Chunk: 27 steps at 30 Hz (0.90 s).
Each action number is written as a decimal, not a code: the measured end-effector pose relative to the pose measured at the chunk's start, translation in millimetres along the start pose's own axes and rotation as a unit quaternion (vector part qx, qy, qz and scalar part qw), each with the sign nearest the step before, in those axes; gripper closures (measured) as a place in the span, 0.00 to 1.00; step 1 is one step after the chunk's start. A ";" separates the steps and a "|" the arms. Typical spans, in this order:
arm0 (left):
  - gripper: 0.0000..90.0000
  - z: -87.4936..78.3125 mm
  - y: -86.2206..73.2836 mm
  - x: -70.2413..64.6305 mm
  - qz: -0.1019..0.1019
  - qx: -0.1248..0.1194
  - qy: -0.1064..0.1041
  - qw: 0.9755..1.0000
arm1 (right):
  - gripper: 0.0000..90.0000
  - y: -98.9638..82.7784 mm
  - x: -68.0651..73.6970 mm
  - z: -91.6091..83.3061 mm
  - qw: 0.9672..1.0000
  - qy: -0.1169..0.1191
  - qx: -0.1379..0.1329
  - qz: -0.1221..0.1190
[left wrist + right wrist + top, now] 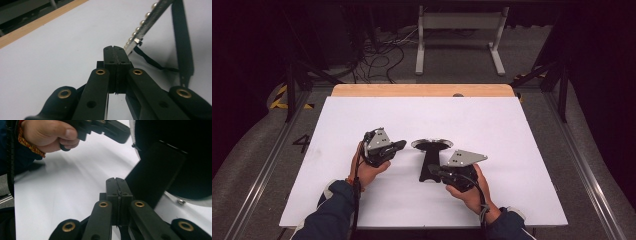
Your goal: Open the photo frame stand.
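A black object lies at the middle of the white table (492,125): a round disc (432,144) with a flat black handle (428,167) that runs toward the near edge. In the left gripper view the disc's rim (142,25) carries small pearl-like beads. My left gripper (399,145) is just left of the disc, its jaws shut together (113,47) with nothing between them. My right gripper (432,171) sits at the handle's near end. Its jaws (116,181) are pressed together and empty, with the black handle (157,172) close beside them on the right.
A wooden strip (422,90) borders the table's far edge. Beyond it on the floor stand a white frame (459,22) and loose cables (377,55). Metal rails (267,165) run along both sides. The left hand (47,135) with its gripper shows in the right gripper view.
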State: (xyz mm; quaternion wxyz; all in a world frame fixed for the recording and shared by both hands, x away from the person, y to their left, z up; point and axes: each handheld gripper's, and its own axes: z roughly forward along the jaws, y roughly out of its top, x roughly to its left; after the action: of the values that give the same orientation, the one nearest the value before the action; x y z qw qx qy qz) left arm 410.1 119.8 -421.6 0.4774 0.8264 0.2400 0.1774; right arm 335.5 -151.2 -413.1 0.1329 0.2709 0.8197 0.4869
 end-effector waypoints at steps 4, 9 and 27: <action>1.00 6.3 1.3 0.1 -0.008 0.001 0.009 1.000 | 1.00 1.8 7.7 9.7 1.000 0.001 0.003 -0.006; 0.89 9.3 0.4 3.2 -0.007 0.014 0.015 1.000 | 1.00 1.4 13.3 19.0 1.000 -0.004 0.006 -0.011; 0.58 20.0 0.8 -6.6 0.027 0.011 -0.043 0.999 | 1.00 -2.4 19.6 43.3 0.999 -0.035 0.019 0.009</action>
State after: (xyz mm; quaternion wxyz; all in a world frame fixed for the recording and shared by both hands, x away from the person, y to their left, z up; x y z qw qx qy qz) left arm 415.3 101.7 -430.9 0.4734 0.8446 0.1987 0.1520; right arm 339.6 -109.5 -435.5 0.1520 0.2980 0.8210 0.4626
